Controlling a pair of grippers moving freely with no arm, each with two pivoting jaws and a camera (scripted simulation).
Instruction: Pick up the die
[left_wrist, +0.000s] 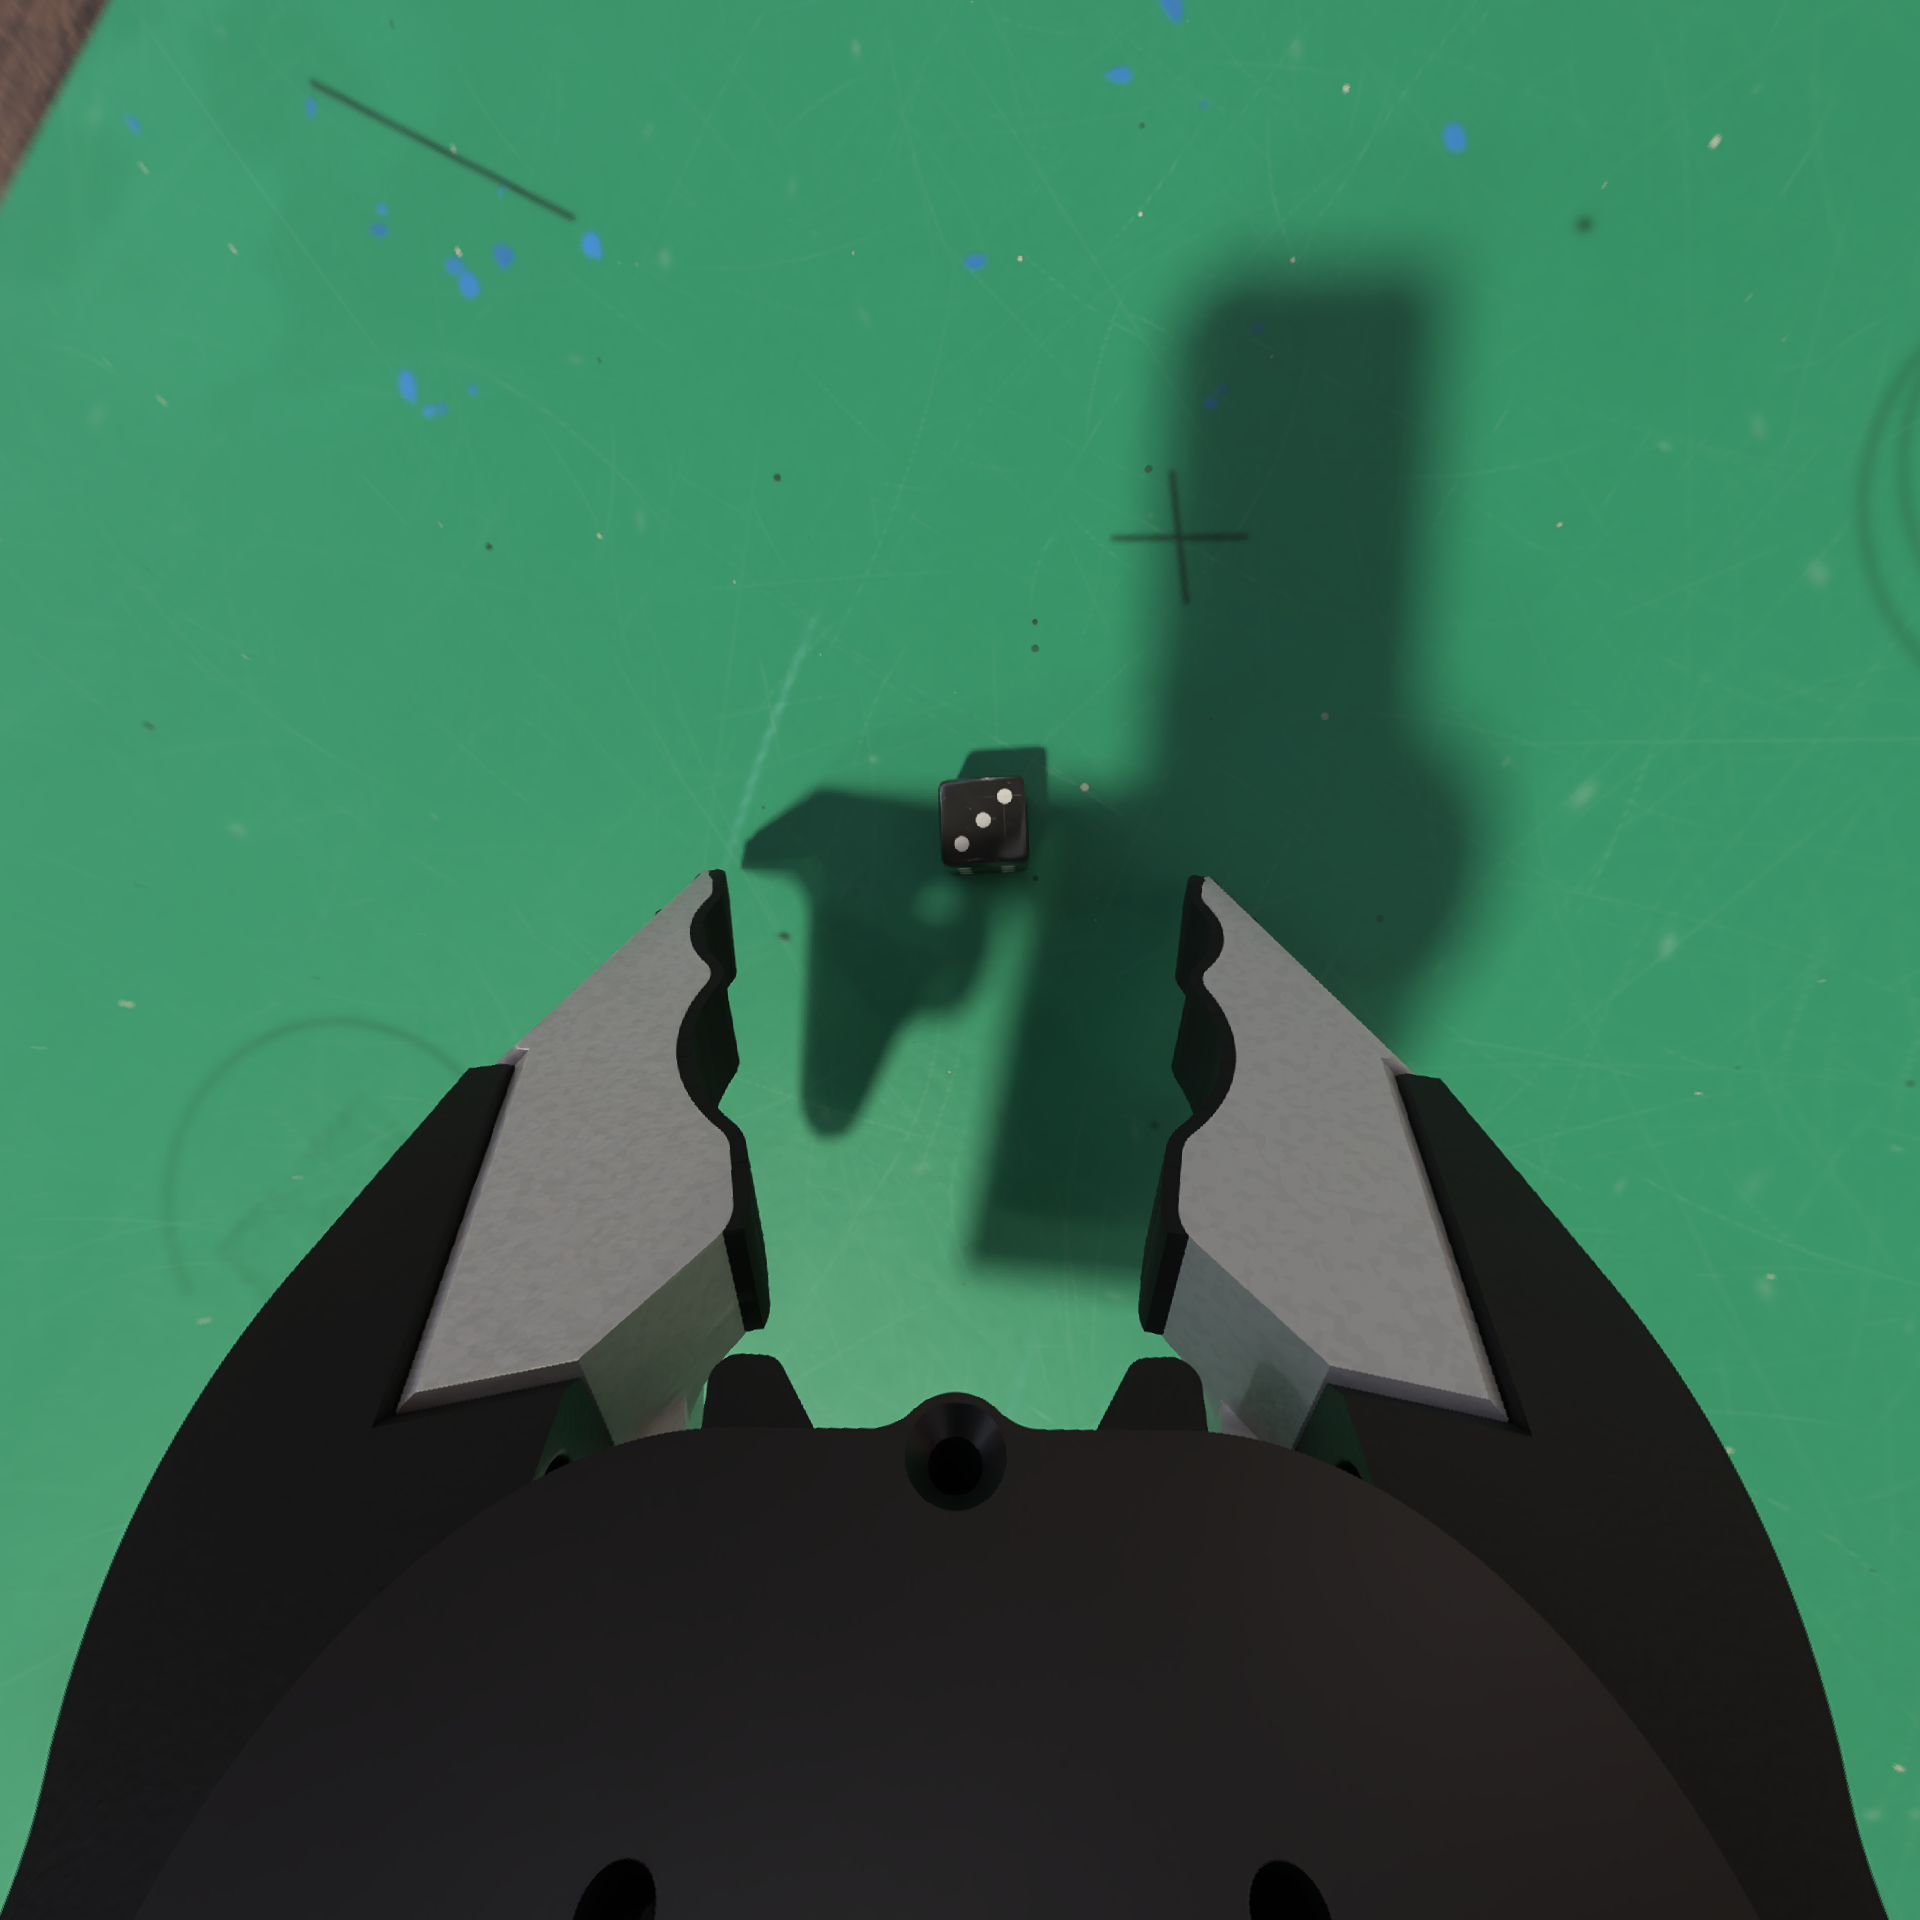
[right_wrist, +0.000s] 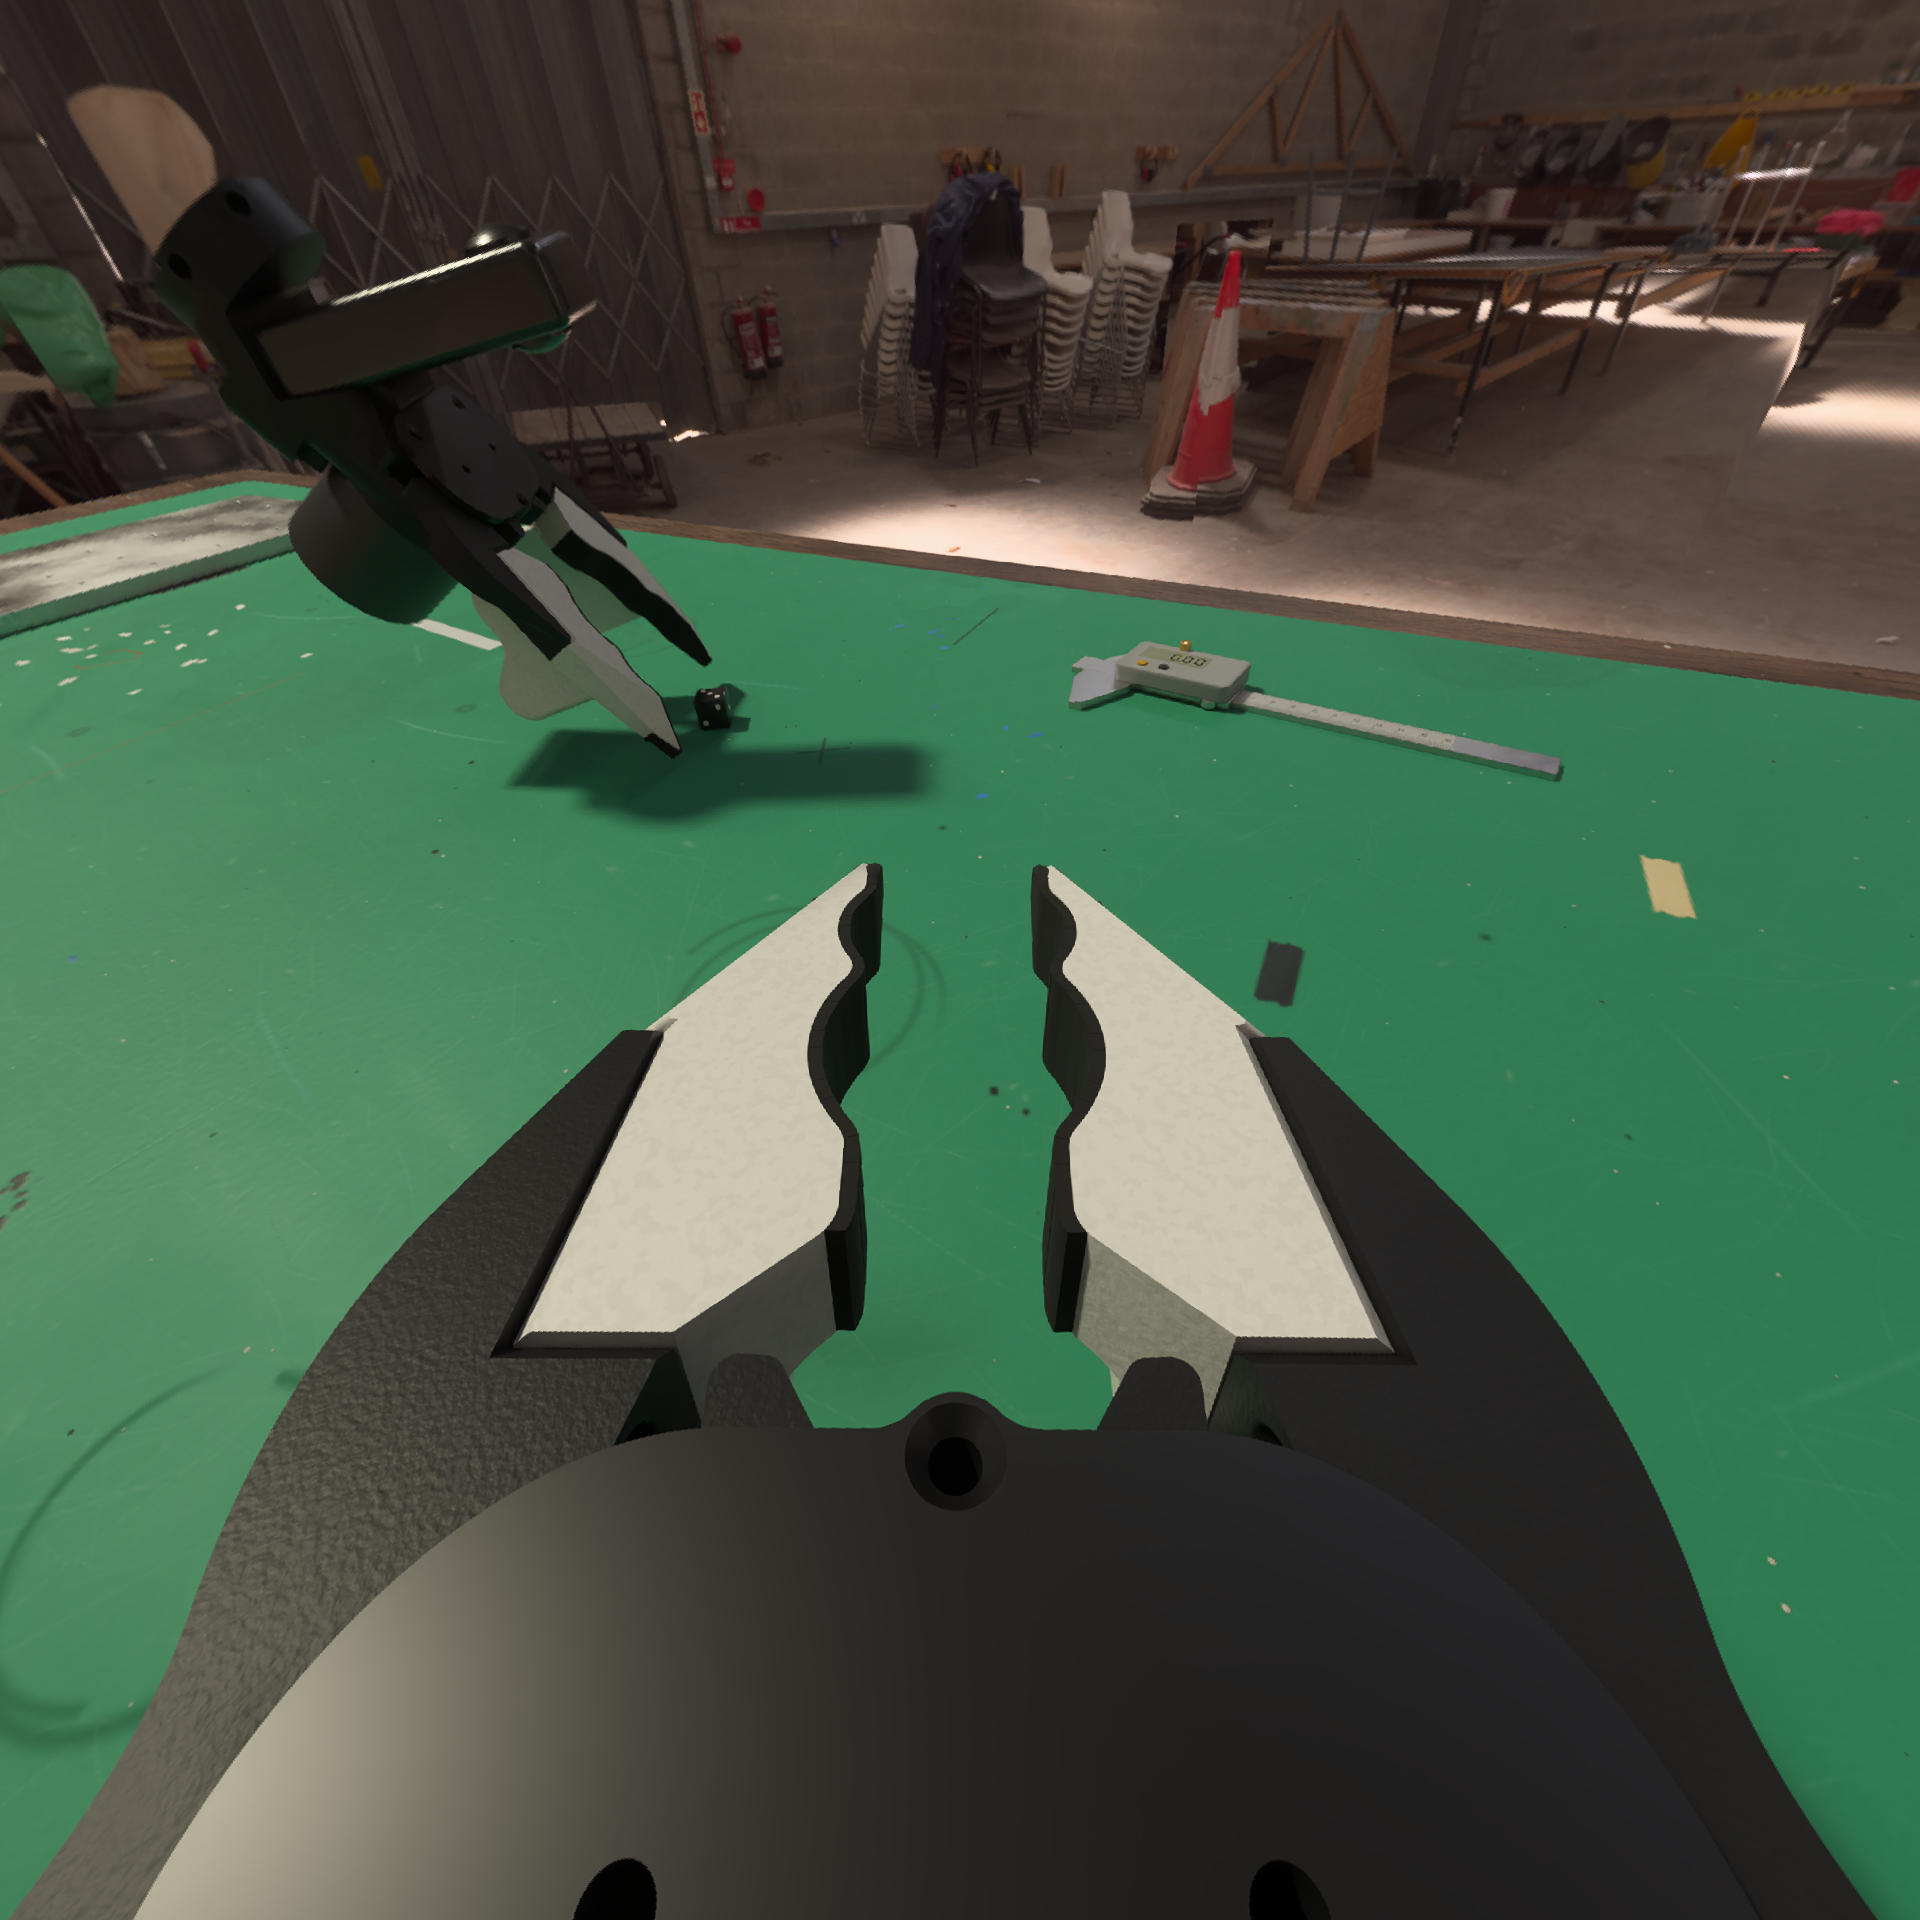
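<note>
The left gripper (left_wrist: 956, 883) tilts down over the green mat (left_wrist: 416, 675) with its jaws spread wide and nothing between them. The black die (left_wrist: 983, 821) sits on the mat just ahead of its fingertips, apparently untouched. Farther right, the right gripper (right_wrist: 956, 873) hangs well apart from the die, jaws partly open and empty; a digital caliper (right_wrist: 1247, 691) lies ahead to its right.

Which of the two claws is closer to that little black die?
Left gripper: its open fingers hang just short of the die. The right gripper sits far back across the table.
</note>
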